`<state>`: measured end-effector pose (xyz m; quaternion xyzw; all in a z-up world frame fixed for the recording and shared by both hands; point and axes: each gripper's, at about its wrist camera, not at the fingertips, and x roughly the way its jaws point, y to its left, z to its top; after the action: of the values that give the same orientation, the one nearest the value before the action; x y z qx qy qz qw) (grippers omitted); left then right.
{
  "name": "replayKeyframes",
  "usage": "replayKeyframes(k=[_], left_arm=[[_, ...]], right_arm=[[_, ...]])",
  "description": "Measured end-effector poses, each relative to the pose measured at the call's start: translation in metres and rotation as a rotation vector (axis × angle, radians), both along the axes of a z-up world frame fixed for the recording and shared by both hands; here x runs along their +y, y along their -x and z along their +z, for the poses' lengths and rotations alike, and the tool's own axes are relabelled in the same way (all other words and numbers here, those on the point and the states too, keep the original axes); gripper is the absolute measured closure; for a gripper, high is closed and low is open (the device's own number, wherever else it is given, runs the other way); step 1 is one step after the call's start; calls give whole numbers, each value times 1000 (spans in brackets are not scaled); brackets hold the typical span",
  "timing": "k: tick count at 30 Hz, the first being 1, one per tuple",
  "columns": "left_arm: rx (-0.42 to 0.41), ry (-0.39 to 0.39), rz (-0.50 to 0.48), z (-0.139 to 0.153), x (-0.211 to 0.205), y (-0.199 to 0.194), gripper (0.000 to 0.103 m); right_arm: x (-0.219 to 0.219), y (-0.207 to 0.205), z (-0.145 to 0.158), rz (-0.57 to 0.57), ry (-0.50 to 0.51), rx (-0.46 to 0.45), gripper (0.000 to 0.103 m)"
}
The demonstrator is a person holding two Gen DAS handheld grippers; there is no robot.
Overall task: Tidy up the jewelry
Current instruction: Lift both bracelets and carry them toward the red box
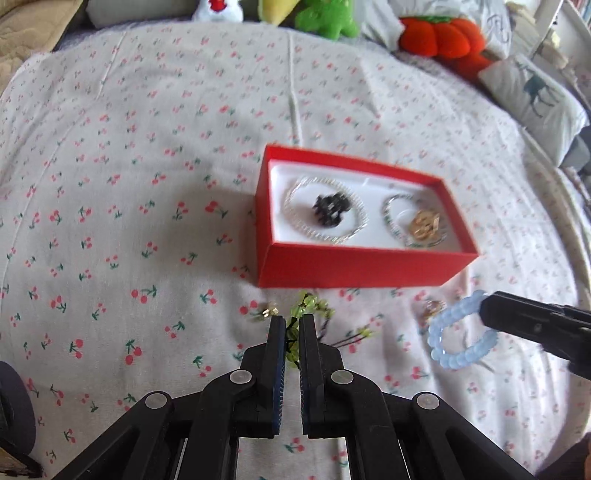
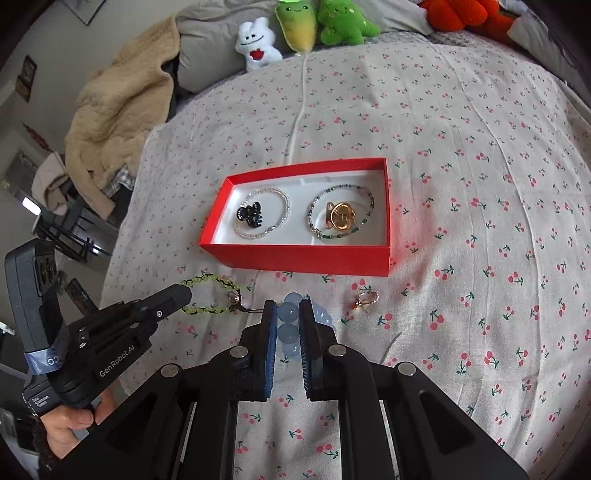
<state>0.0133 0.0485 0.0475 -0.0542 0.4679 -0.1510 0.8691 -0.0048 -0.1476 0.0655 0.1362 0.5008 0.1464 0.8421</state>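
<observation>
An open red box (image 1: 354,267) (image 2: 295,258) lies on the cherry-print bedsheet. It holds a clear bead bracelet (image 1: 325,212) around a black clip (image 2: 250,216), and a green-and-white bead bracelet (image 2: 340,212) around a gold piece (image 1: 424,225). In front of the box, my left gripper (image 1: 291,321) (image 2: 186,293) is shut on a green bead bracelet (image 1: 310,306) (image 2: 210,310). To its right, my right gripper (image 2: 288,306) (image 1: 484,306) is shut on a pale blue bead bracelet (image 2: 288,332) (image 1: 454,354). A small gold earring (image 2: 365,299) (image 1: 434,306) lies loose on the sheet.
Plush toys (image 2: 325,22) and an orange plush (image 1: 439,37) line the far edge of the bed. A beige blanket (image 2: 122,110) hangs off the left side. A deer-print pillow (image 1: 532,96) lies at the right. A hand (image 2: 74,421) holds the left gripper's handle.
</observation>
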Motion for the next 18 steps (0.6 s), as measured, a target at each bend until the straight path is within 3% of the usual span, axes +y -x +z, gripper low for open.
replayKeyframes(k=[18], left_arm=[[-103, 166, 8, 52, -8, -8, 102]], right_arm=[[-15, -8, 47, -58, -95, -114, 91]])
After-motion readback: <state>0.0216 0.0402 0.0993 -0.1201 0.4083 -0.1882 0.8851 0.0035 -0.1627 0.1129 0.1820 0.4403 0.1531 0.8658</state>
